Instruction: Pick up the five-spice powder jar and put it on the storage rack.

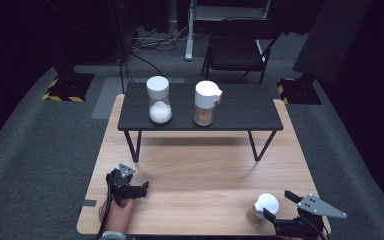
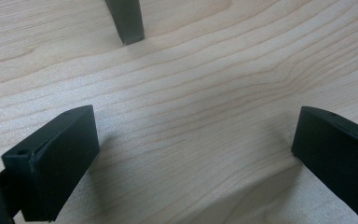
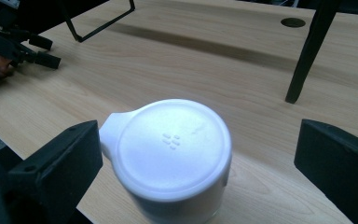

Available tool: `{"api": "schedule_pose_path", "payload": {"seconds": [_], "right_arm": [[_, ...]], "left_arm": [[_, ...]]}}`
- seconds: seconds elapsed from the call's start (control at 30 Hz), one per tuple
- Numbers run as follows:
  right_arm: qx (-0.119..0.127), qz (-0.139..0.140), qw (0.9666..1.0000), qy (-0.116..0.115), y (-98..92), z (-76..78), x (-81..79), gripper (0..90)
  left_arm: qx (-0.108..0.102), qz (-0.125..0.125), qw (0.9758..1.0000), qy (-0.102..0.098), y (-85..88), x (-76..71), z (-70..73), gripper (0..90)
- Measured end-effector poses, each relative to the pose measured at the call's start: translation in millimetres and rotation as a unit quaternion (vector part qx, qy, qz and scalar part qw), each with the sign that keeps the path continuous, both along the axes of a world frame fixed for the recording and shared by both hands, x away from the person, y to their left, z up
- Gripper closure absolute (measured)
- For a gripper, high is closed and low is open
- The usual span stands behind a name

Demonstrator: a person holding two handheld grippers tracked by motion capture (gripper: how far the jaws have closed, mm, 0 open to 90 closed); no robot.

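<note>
Right claw: the right claw point(image 1: 279, 210) sits at the near right corner of the desk point(image 1: 200, 170), jaws spread wide on either side of a small white-lidded jar point(image 1: 263, 207); in the right gripper view point(image 3: 193, 154) neither jaw touches it.
Jar at the right claw: the small white-lidded jar point(image 3: 172, 158) stands upright on the desk between the open jaws, its round white lid showing a few small raised dots and a short spout pointing toward the jaw at the left of the right gripper view; a band of brownish content shows under the lid in the high view.
Left claw: the left claw point(image 1: 139, 189) is held low over the near left part of the desk by a hand point(image 1: 117, 212), jaws wide apart and holding nothing; in the left gripper view point(image 2: 193, 154) bare wood grain lies between them.
Desk: light wood, with a round cable hole point(image 3: 292, 22) near its far side.
Black shelf: a low black shelf point(image 1: 240, 107) on thin metal legs stands across the far half of the desk.
On the shelf, left: a clear jar with a white lid point(image 1: 158, 100), upright, with white powder in its lower part.
On the shelf, right: a taller white-lidded jar point(image 1: 206, 103) with a spout, upright, holding tan grains, well apart from the first.
Beyond the desk: a black chair point(image 1: 240, 47) on grey carpet.
</note>
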State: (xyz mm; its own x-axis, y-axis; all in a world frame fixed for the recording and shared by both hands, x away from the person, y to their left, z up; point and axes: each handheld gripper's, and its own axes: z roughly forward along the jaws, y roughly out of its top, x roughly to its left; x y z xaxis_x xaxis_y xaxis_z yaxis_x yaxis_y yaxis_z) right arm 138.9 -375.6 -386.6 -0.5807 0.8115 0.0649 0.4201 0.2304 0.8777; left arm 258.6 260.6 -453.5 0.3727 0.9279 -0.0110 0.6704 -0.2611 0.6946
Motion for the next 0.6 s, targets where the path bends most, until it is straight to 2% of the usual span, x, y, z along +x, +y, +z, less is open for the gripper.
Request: {"api": "schedule_pose_path", "payload": {"seconds": [0.23,0.6], "right_arm": [[-0.004,0.003,0.9999,0.009,2.5,-4.3,1.0,0.5],[-0.013,0.002,0.9998,0.014,6.7,-21.2,1.2,0.6]], "left_arm": [[0.0,0.0,1.0,0.0,-0.1,0.0,0.1,0.2],[0.0,0.0,1.0,0.0,0.0,0.0,0.0,0.2]]}}
